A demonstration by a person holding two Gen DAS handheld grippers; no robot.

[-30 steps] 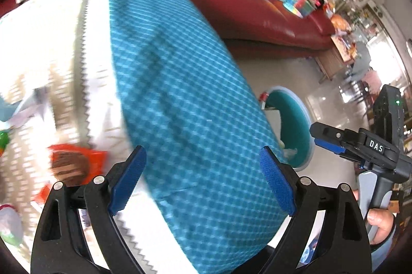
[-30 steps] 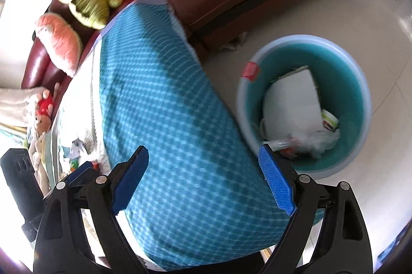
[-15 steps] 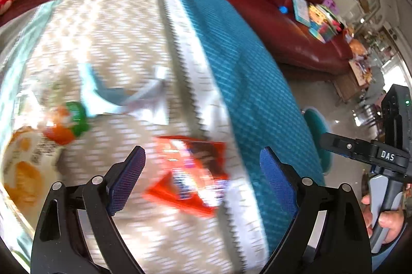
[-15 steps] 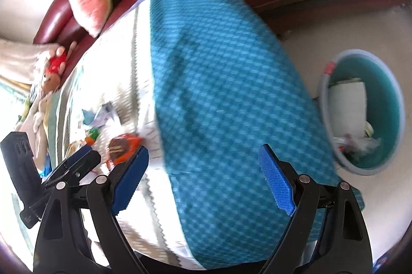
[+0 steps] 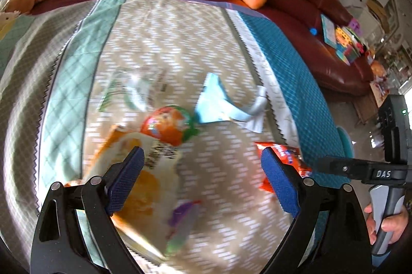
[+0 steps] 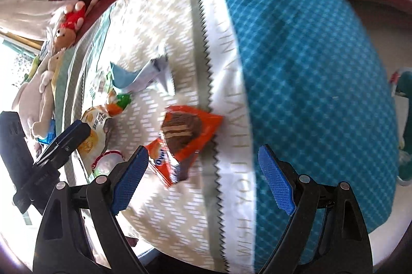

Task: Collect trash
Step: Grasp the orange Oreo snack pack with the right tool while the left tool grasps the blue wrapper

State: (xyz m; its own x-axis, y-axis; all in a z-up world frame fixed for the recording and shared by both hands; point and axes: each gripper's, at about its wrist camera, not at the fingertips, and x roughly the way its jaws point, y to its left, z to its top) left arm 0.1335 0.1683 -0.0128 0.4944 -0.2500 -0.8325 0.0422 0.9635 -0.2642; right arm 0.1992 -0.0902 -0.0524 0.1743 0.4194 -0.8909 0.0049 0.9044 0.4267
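Left gripper (image 5: 202, 180): its blue pads are seen spread wide, with nothing clamped between them; it is held above the patterned tablecloth (image 5: 164, 42), over the litter.
Right gripper (image 6: 203, 180): its jaws are likewise seen standing wide and empty, above the tablecloth's white lettered band; no wrapper is touched by them.
Orange wrapper (image 6: 186, 137): it is seen lying flat on the tablecloth, just beside the zigzag stripe, with a chocolate bar pictured on it; in the left wrist view it is half hidden behind the right-hand pad.
Pale blue wrapper (image 5: 219, 104): it is found crumpled near the middle of the tablecloth, apart from the orange wrapper.
Round orange-and-green packet (image 5: 168, 126): it is placed touching the pale blue wrapper's near end.
Yellow snack bag (image 5: 139, 176): it is partly covered by the left gripper's left-hand finger; its print is blurred.
Purple-and-green piece (image 5: 180, 227): it is too smeared to be named.
Teal bin (image 6: 404, 119): it is seen on the floor beyond the tablecloth's blue edge, cut off by the frame.
Hand (image 5: 386, 222): it is seen gripping the right gripper's handle, beside the tablecloth's blue edge.
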